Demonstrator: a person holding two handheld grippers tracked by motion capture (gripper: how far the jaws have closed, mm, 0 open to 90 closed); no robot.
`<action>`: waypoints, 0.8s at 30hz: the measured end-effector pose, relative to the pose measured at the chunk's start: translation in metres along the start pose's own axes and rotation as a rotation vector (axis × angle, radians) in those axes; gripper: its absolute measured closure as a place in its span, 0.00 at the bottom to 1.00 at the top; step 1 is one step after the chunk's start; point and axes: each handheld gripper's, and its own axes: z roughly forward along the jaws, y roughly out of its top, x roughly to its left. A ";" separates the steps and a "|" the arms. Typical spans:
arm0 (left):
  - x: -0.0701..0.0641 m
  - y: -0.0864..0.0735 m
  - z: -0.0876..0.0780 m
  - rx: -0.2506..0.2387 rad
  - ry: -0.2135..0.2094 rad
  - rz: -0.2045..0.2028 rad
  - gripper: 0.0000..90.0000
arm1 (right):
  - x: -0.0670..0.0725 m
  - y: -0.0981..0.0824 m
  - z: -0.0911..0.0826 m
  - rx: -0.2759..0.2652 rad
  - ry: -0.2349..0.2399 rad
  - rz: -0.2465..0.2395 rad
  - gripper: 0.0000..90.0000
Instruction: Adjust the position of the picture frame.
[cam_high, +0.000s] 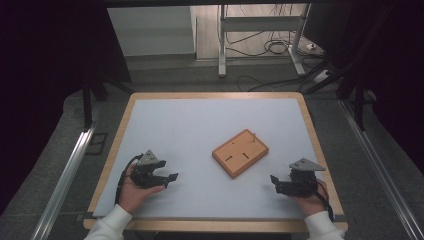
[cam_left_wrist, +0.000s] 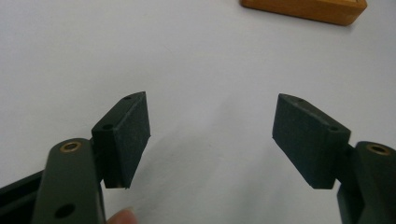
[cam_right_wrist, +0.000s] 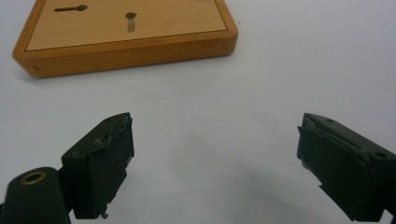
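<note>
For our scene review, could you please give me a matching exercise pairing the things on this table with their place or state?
Things:
1. wooden board
2. left tongs
3. right tongs
4. peg

Descriptions:
A. open, near the table's right front edge
B. lying flat near the table's middle
C. upright at the board's far corner
D. open, at the table's left front

Pairs: 1-B, 2-D, 3-A, 4-C

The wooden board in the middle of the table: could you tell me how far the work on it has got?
Nothing looks done yet. The wooden board lies flat on the white table, its slots empty, with a small peg standing near its far corner. Nothing is in hand: the left gripper and right gripper rest open on either side, apart from it. Reaching for and handling the board is all still to come.
</note>
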 end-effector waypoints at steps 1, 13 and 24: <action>0.000 0.000 0.001 0.002 0.002 -0.001 0.30 | 0.000 0.000 0.000 -0.001 0.009 -0.006 0.13; 0.005 -0.003 0.002 0.022 0.030 -0.007 0.30 | 0.000 -0.002 -0.003 -0.009 0.037 -0.028 0.15; 0.003 -0.002 0.003 0.015 0.019 0.004 0.30 | 0.003 0.001 -0.010 -0.024 0.007 -0.011 0.18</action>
